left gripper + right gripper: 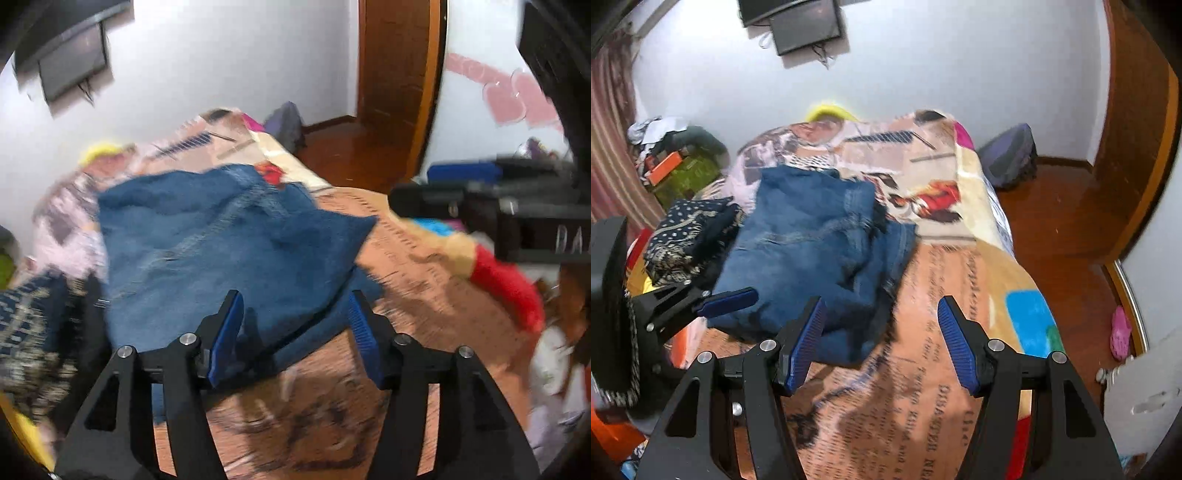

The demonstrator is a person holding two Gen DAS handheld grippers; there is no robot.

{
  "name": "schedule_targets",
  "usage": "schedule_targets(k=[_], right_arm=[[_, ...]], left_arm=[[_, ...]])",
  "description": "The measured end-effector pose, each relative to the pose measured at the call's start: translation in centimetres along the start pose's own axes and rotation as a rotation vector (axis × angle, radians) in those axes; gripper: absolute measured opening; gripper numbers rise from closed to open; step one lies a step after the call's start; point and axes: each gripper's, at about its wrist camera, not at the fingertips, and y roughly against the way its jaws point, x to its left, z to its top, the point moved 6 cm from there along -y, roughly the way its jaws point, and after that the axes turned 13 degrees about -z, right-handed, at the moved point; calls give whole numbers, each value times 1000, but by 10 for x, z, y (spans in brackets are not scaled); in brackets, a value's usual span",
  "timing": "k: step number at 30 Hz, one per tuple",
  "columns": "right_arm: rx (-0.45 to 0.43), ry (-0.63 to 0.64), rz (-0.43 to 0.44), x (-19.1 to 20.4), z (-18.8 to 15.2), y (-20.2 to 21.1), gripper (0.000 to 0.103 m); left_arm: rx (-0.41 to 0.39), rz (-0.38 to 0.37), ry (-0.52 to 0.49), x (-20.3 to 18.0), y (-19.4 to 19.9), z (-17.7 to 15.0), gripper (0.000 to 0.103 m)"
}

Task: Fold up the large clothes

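Both tools, left [295, 314] and right [882, 321], spread wide, empty, above folded blue jeans [820, 243].

The blanket [923, 387] carries newspaper-style print: near the right gripper "DISASTER" can be read, with "Killed" in a smaller line left of it; the rest is blurred. White letters on the black device [554, 236] are unreadable

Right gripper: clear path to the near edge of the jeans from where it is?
Probably yes. The right gripper hangs open over the bedspread, and the folded jeans lie just ahead to its left with nothing between. The left gripper sits at the jeans' left edge, so crowding there is possible.
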Motion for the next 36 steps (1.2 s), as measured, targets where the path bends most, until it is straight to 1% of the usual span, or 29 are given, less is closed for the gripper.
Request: schedule_targets(k=[1, 3, 4, 7, 10, 13, 15, 18, 20, 23, 25, 27, 30, 34, 36], right_arm=[[-5, 7, 3, 4, 2, -1, 60], [-17, 22, 15, 16, 9, -4, 64], [-23, 22, 18, 21, 11, -5, 64], [-31, 23, 42, 35, 13, -12, 65], [-9, 28, 53, 47, 13, -26, 65], [20, 48, 35, 52, 9, -37, 65], [43, 61, 7, 50, 4, -47, 65], [77, 69, -30, 41, -5, -59, 65], [98, 68, -40, 36, -10, -64, 65], [126, 49, -19, 29, -19, -68, 69], [130, 46, -10, 29, -18, -65, 69], [133, 58, -4, 30, -14, -62, 69], [108, 78, 7, 35, -2, -56, 69], [88, 87, 33, 45, 12, -61, 69], [93, 72, 47, 47, 18, -69, 69]], left_arm=[[-7, 26, -8, 1, 6, -2, 65], [-29, 96, -8, 13, 18, -3, 79], [-40, 119, 2, 20, 24, -5, 81], [-53, 148, 57, 45, 33, -8, 82], [-52, 171, 123, 70, 36, -16, 82], [-49, 186, 178, 92, 34, -24, 82], [-37, 212, 204, 107, 27, -31, 82], [-6, 206, 232, 116, 16, -45, 82], [21, 191, 262, 122, 6, -58, 82], [13, 154, 302, 127, 5, -65, 83], [11, 140, 309, 129, 8, -63, 83], [8, 145, 298, 131, 12, -58, 83], [-13, 160, 274, 137, 17, -44, 83], [-34, 189, 276, 151, 17, -30, 83], [-38, 182, 287, 160, 12, -25, 83]])
